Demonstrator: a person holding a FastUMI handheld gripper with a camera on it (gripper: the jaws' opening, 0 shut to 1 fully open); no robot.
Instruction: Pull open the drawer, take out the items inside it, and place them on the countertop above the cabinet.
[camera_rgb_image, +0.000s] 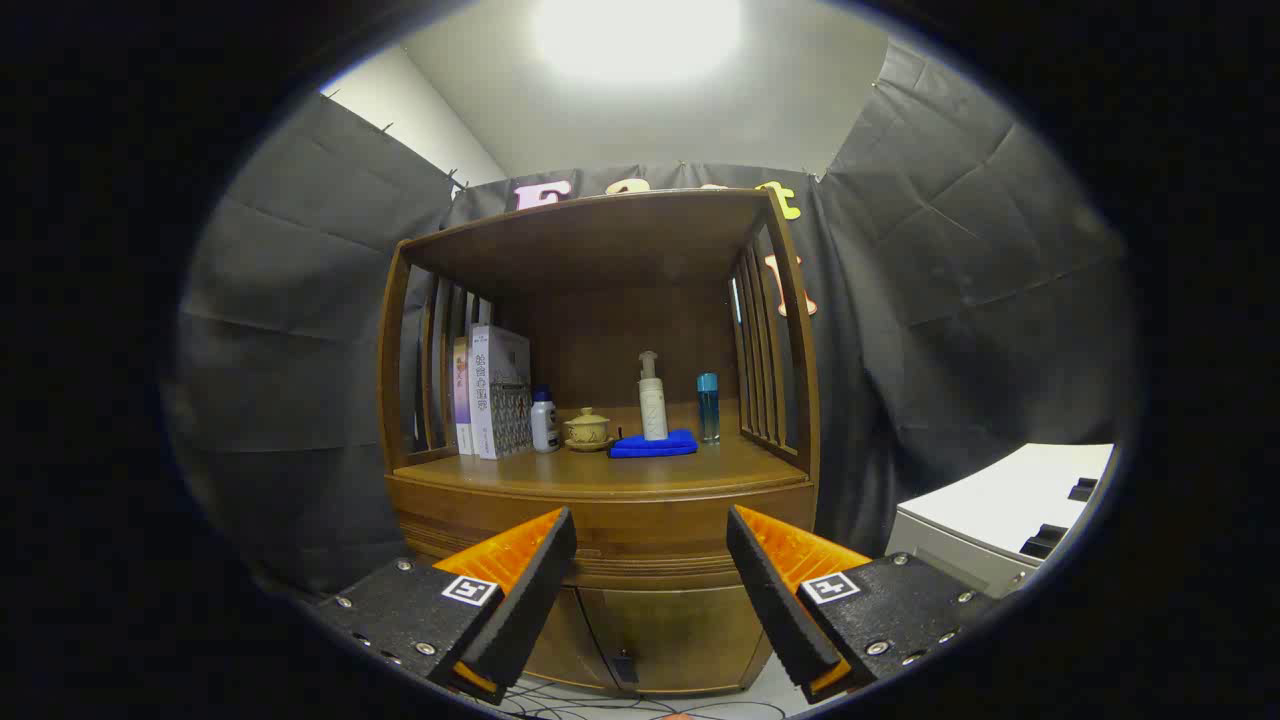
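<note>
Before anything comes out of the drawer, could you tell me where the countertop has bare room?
The countertop is bare along its front edge, ahead of every item, beyond the open gripper. The back row is crowded: books, white bottle, lidded cup, blue cloth beside the pump bottle, blue bottle.

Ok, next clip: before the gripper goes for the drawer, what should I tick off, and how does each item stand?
1. Gripper open, nothing between its fingers: ok.
2. Drawer front shut, facing the fingers just ahead: ok.
3. Drawer handle located: cannot tell.
4. Bare countertop in front of the blue cloth and lidded teacup for the items: ok.
5. Drawer contents: cannot tell.
</note>
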